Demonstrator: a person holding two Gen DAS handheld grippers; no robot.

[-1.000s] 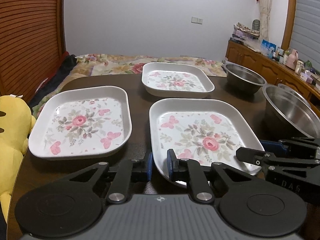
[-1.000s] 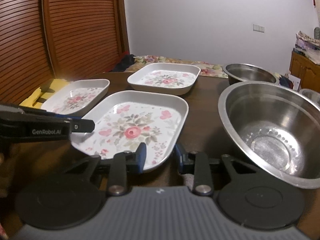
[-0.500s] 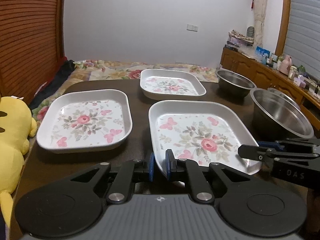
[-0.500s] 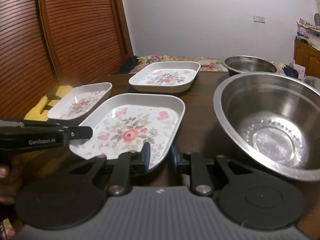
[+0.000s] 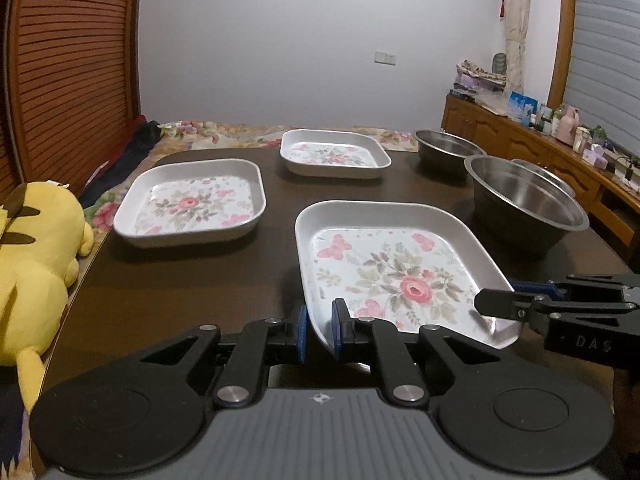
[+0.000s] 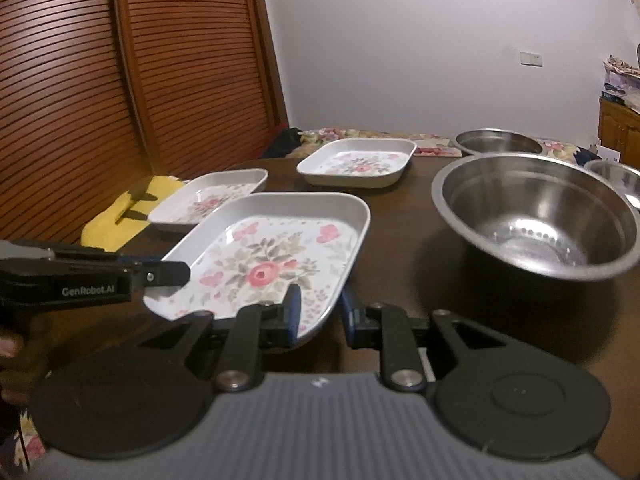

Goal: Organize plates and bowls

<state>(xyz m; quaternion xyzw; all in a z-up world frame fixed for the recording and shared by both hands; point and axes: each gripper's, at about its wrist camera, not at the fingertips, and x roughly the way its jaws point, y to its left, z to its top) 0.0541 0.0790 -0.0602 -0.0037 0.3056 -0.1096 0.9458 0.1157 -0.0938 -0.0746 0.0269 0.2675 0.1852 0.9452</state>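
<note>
The nearest white floral plate is gripped at its two near corners and sits slightly raised above the dark table. My left gripper is shut on its near-left rim and shows from the side in the right wrist view. My right gripper is shut on the near-right rim, and its finger reaches in from the right. A second floral plate lies to the left. A third floral plate lies at the back.
A large steel bowl stands right of the held plate, with a smaller bowl behind it and another bowl at the far right. A yellow plush toy lies off the table's left edge. A wooden sideboard lines the right wall.
Both grippers have drawn back toward the near table edge with the plate between them. The other plates and bowls now look farther away. The right jaws narrowed onto the rim.
</note>
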